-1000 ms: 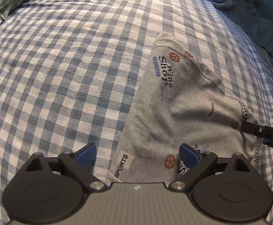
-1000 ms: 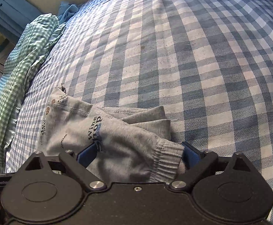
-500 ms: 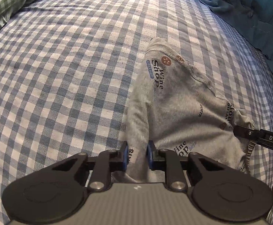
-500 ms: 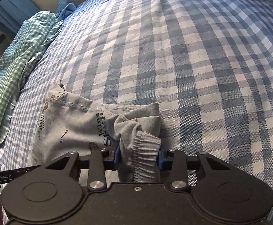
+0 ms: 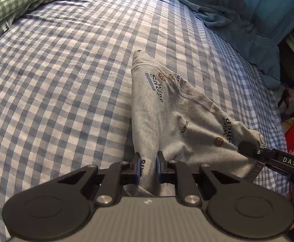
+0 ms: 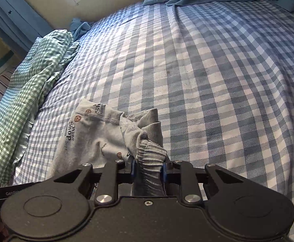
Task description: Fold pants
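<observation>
We pinch the near edge of the gray pants (image 5: 179, 121) with both tools so we can lift it for a fold. Our left gripper (image 5: 148, 166) has just been closing and now squeezes a corner. Our right gripper (image 6: 148, 170) has just been closing too and squeezes the stretchy band, beside the left one.

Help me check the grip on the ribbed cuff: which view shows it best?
The right wrist view: the ribbed cuff sits bunched between the right claw pads. The left wrist view shows only the gray pants body; the cuff end is hidden behind the right claw.
</observation>
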